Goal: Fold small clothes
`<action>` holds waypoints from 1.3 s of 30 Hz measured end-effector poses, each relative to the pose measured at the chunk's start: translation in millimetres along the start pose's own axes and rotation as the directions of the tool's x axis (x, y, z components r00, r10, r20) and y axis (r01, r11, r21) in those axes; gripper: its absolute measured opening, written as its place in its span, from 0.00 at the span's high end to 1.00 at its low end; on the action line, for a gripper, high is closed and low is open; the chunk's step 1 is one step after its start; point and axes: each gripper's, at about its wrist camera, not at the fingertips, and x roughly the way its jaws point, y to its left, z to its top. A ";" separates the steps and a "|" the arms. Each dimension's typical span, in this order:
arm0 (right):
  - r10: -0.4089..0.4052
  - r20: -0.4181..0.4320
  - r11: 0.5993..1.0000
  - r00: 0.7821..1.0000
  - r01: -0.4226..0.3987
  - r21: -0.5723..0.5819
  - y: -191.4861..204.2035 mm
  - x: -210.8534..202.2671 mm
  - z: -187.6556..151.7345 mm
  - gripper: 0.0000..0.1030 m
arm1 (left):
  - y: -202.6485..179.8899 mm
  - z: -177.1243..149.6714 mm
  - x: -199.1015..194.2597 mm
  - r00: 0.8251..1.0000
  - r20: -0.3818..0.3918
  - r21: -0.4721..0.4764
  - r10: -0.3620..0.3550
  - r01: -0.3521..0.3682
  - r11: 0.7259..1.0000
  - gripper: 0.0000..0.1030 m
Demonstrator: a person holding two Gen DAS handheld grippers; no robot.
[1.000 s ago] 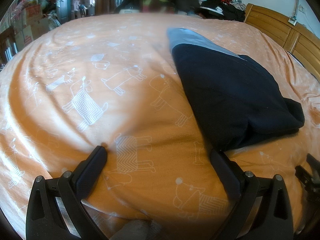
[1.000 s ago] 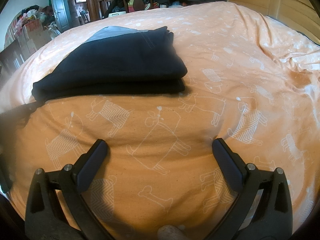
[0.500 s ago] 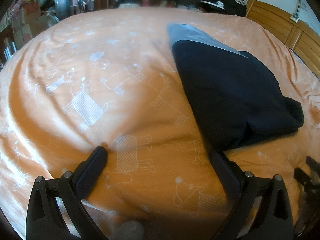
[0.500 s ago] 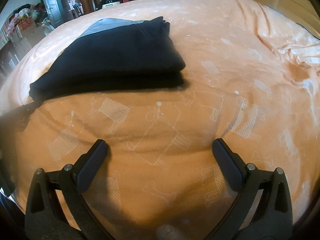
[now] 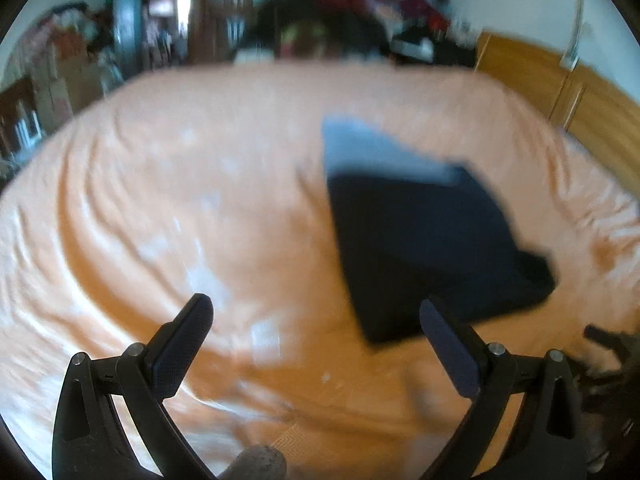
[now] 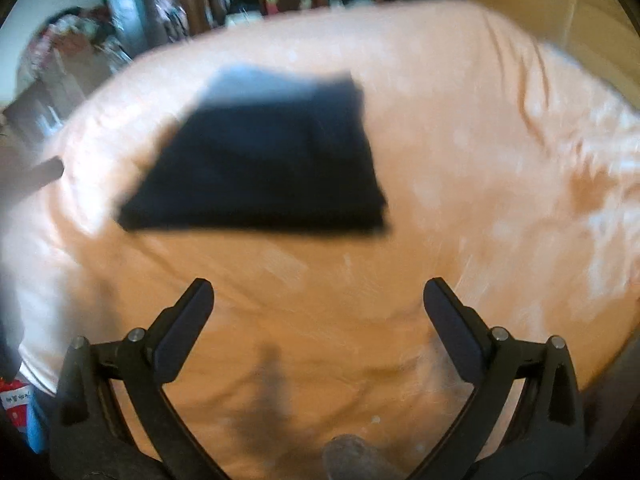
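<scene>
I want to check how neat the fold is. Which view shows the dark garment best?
The right wrist view: the folded dark garment lies whole and nearly central on the orange bedsheet, its near folded edge facing the camera. The left wrist view shows it off to the right, at an angle, one corner behind a finger. Both are blurred.

Both wrist views look down across the bed [image 5: 240, 208], sharing the folded dark garment [image 5: 424, 240] [image 6: 264, 168] from opposite sides.

Matt dark cloth garment [image 5: 432, 240] on soft, creased orange bedsheet [image 5: 200, 208]; headboard [image 5: 560, 92] seemingly varnished wood.
</scene>
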 end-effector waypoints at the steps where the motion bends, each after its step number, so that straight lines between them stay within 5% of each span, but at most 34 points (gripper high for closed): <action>1: 0.002 0.045 1.000 0.999 -0.001 -0.016 5.1 -20.3 7.7 0.00 | -4.0 10.3 -20.1 0.999 0.048 0.015 0.003 -0.004 1.000 0.00; 4: -0.020 0.231 0.997 0.973 0.035 -0.063 22.8 -97.3 34.6 0.00 | -20.9 44.9 -95.8 0.969 0.247 0.085 0.012 -0.034 0.996 0.00; 7: -0.085 0.451 0.992 0.888 0.119 -0.048 36.5 -178.3 48.0 0.00 | -32.5 65.8 -171.2 0.904 0.428 0.109 0.012 -0.065 0.992 0.00; 9: -0.083 0.485 0.996 0.871 0.093 0.004 34.7 -203.8 53.6 0.00 | -28.6 69.9 -204.5 0.877 0.479 0.063 -0.024 -0.007 0.998 0.00; 11: -0.056 0.441 0.998 0.896 0.051 0.024 31.6 -205.5 60.6 0.00 | -24.9 72.5 -217.0 0.878 0.477 0.041 -0.044 0.028 0.999 0.00; 13: -0.103 0.417 0.995 0.903 0.098 0.034 34.1 -198.3 66.4 0.00 | -24.7 69.0 -224.5 0.878 0.478 0.029 -0.019 0.006 1.000 0.00; 18: -0.153 0.349 0.988 0.925 0.156 0.018 47.7 -187.9 56.5 0.00 | -40.3 60.4 -216.7 0.936 0.352 0.065 0.007 -0.032 0.997 0.00; 21: -0.141 0.328 0.989 0.934 0.146 0.009 51.5 -188.7 47.3 0.00 | -44.9 53.8 -209.4 0.950 0.313 0.064 -0.002 -0.019 0.998 0.00; 39: -0.114 0.289 0.993 0.951 0.114 0.017 46.8 -187.3 43.8 0.00 | -47.1 49.5 -205.7 0.955 0.295 0.032 0.038 -0.050 0.998 0.00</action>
